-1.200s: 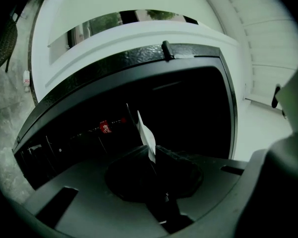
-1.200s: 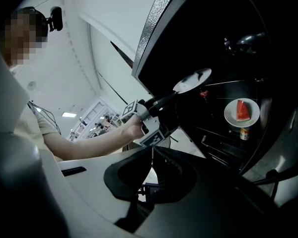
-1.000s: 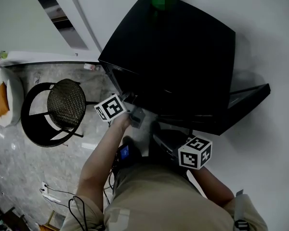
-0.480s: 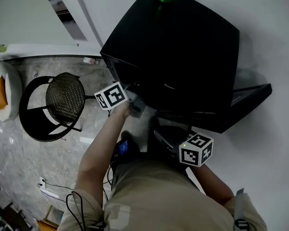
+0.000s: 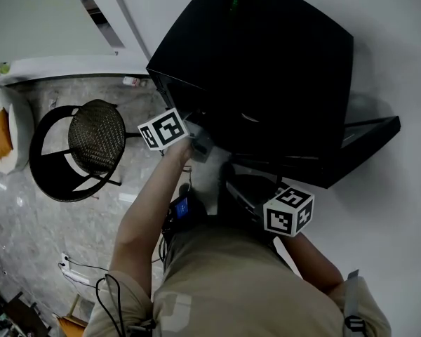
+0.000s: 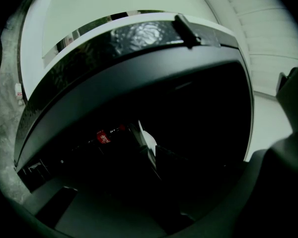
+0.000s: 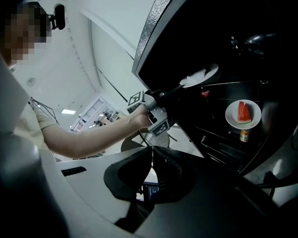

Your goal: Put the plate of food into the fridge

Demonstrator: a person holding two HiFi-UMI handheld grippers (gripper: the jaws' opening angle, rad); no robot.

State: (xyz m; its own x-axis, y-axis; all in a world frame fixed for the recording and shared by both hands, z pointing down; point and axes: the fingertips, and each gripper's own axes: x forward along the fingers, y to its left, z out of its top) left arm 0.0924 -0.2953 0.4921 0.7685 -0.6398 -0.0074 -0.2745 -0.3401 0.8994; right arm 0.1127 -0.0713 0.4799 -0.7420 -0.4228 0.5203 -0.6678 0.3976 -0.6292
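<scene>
So, the plate (image 7: 231,117) with its watermelon (image 7: 244,111) slice sits inside the fridge (image 5: 266,69), low in the dark cavity. A small can (image 7: 244,135) stands just in front of it, and neither gripper touches it.

Right gripper (image 7: 150,153) hangs outside, jaws pressed together on nothing, nose tipped down. From there the plate lies ahead and off to the right, well apart.

Left gripper (image 7: 181,89) reaches level into the upper part of the opening, jaws nearly together with a thin white piece (image 7: 201,76) at their tip. It looks pinched, though what that piece is I cannot tell in this gloom. The plate lies lower than that left tip.

Door (image 5: 365,135) stands swung out on the right, and the right gripper is the nearer one to it. By my reading the placing is done, so what matters next is that door: it lies on the right gripper's side, while the left has to clear the opening first
</scene>
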